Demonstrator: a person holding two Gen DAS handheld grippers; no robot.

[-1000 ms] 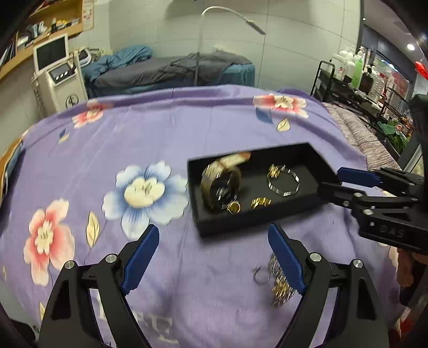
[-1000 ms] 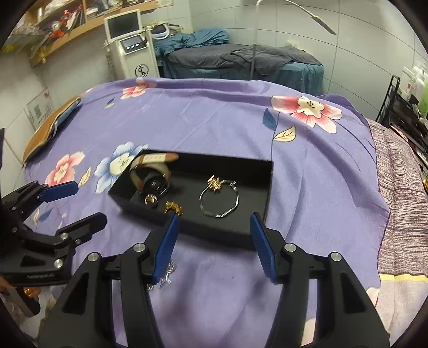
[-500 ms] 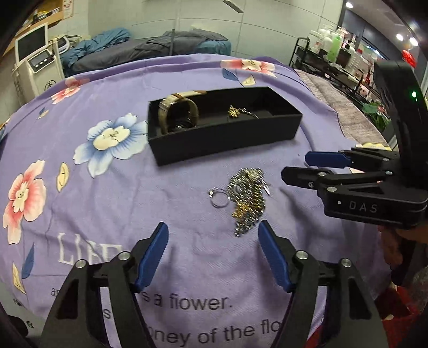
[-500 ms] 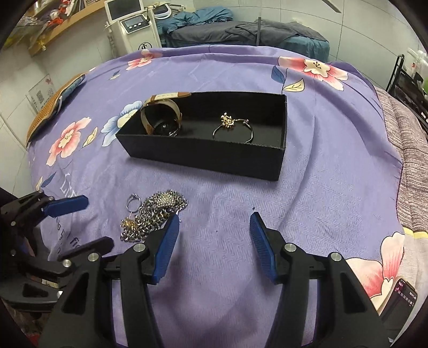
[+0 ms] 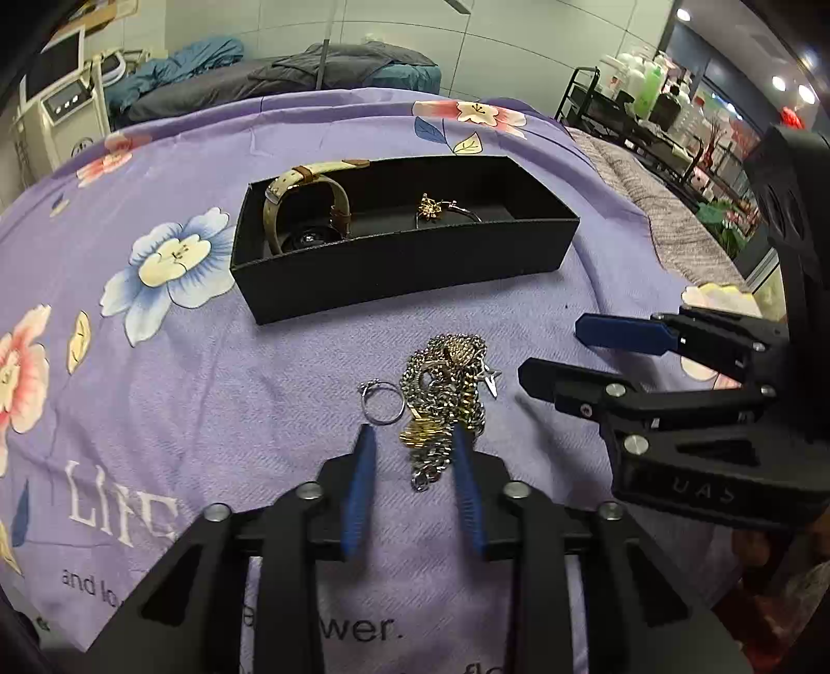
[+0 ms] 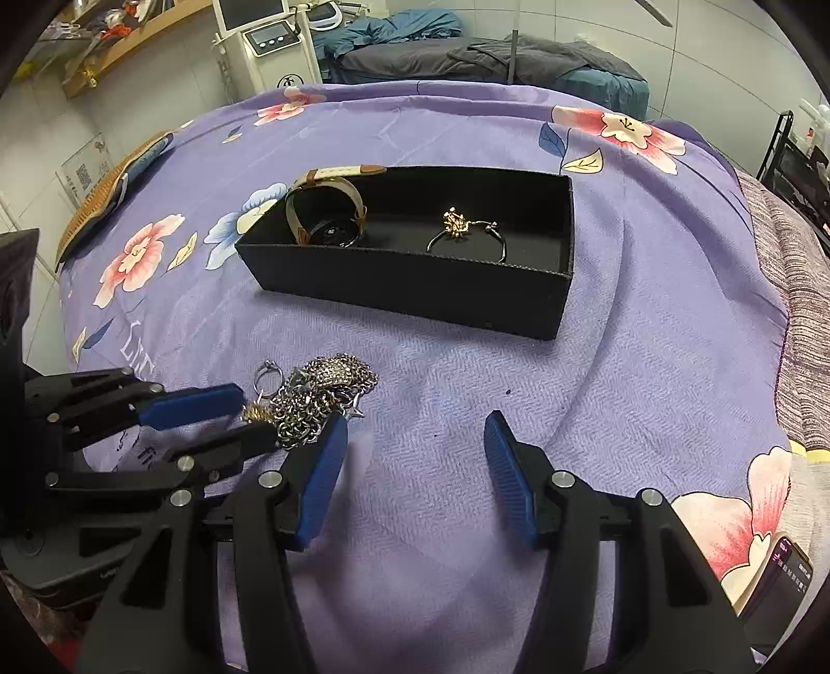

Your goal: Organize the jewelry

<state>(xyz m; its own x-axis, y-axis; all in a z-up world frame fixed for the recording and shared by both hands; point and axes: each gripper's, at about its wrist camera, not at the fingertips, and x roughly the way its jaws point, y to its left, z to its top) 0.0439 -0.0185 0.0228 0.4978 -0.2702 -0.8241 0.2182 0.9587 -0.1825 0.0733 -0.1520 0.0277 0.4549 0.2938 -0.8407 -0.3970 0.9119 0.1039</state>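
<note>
A black box (image 5: 404, 269) on the purple cloth holds a strapped watch (image 5: 306, 207) and a gold-flowered bangle (image 5: 441, 210); it also shows in the right wrist view (image 6: 415, 290). A tangled heap of silver and gold chains (image 5: 446, 394) lies in front of it, with a silver ring (image 5: 383, 402) beside it. My left gripper (image 5: 412, 446) has its jaws narrowed around the near end of the heap; they stand apart and not clamped. My right gripper (image 6: 415, 430) is open and empty to the right of the heap (image 6: 321, 389).
The flowered purple cloth (image 5: 155, 394) covers a rounded table. A striped grey cloth (image 6: 799, 290) lies to the right, with a phone (image 6: 778, 580) at the near right. A wire shelf of bottles (image 5: 648, 103) and a machine (image 6: 270, 46) stand beyond.
Both grippers came down and forward toward the chain heap. The left jaws narrowed from wide open to either side of the heap's near end. The right jaws stayed open.
</note>
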